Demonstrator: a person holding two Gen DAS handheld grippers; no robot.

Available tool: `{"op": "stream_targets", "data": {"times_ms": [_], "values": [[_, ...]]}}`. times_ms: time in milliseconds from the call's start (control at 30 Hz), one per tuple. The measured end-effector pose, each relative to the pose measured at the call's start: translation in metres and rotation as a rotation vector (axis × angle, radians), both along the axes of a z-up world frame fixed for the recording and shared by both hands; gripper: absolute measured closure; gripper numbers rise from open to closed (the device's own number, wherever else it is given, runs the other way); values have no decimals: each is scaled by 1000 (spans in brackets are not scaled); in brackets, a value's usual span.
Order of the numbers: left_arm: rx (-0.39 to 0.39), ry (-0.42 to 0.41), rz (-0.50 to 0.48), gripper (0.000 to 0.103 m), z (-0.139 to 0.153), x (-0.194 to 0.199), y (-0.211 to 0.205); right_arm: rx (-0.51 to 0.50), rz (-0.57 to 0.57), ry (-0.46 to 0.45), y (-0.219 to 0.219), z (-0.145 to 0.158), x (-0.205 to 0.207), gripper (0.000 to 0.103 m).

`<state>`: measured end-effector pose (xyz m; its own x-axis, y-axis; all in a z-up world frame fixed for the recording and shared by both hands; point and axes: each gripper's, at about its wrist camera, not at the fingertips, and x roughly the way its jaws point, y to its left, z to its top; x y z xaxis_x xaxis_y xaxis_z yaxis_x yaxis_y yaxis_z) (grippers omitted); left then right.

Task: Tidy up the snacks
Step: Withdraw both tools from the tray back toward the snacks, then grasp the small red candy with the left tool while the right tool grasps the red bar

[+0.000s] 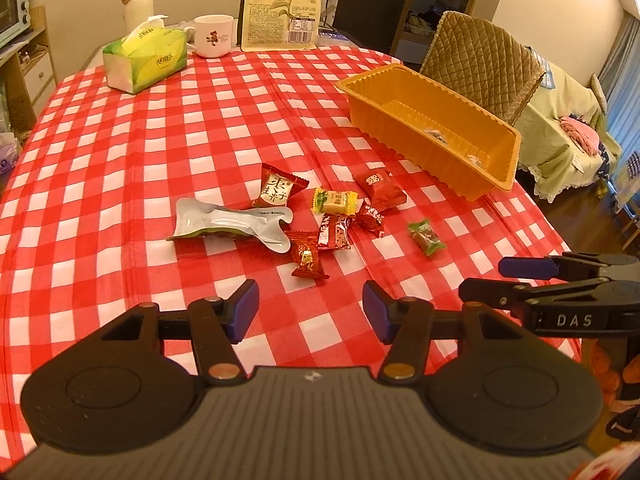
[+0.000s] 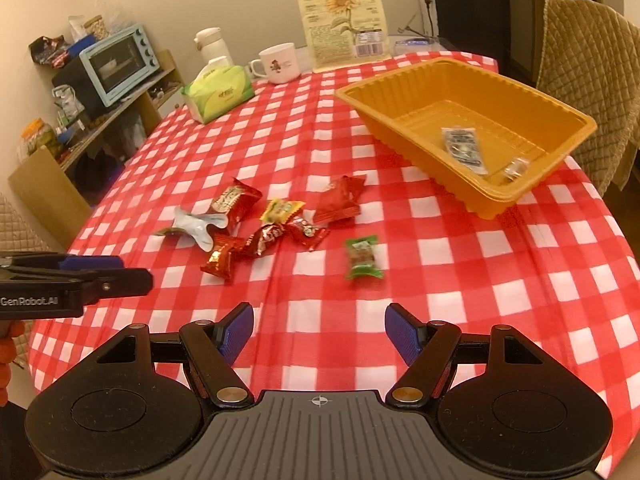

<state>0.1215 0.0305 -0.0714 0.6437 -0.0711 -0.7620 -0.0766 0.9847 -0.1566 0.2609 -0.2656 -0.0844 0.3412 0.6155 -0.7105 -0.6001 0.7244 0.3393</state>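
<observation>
Nearest the lens in the left wrist view, the left gripper stands with its blue-padded jaws apart and nothing between them, low in the frame over the red-and-white checked tablecloth. Just above it, at mid-frame, lies a loose cluster of wrapped snacks: a silver foil pouch, a dark red packet with white lettering, a yellow-wrapped candy, a red square packet and a green-wrapped candy off to the right. An orange ridged plastic tray sits at the upper right, holding two small packets. In the right wrist view, the right gripper is likewise released and empty at the bottom of the frame. A green tissue box and a white mug stand at the upper left.
</observation>
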Motion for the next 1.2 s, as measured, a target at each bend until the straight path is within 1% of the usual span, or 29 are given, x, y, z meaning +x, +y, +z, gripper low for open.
{"op": "stream_targets", "data": {"times_ms": [233, 533, 600, 800, 933, 1033, 1200], "values": [[7, 4, -24, 60, -9, 20, -2, -7, -21, -12, 11, -2, 7, 30], [20, 22, -37, 73, -24, 50, -6, -18, -41, -13, 11, -5, 20, 31], [24, 27, -43, 78, -27, 56, -7, -20, -42, -8, 10, -7, 24, 31], [41, 51, -43, 82, -37, 71, -8, -24, -36, 3, 10, -11, 33, 31], [48, 73, -34, 82, -44, 77, -8, -25, -35, 9, 9, -13, 39, 31], [55, 91, -23, 86, -48, 80, -7, -26, -30, 15, 8, -15, 43, 31], [60, 98, -12, 86, -51, 83, -6, -27, -15, 22, 9, -19, 49, 31]]}}
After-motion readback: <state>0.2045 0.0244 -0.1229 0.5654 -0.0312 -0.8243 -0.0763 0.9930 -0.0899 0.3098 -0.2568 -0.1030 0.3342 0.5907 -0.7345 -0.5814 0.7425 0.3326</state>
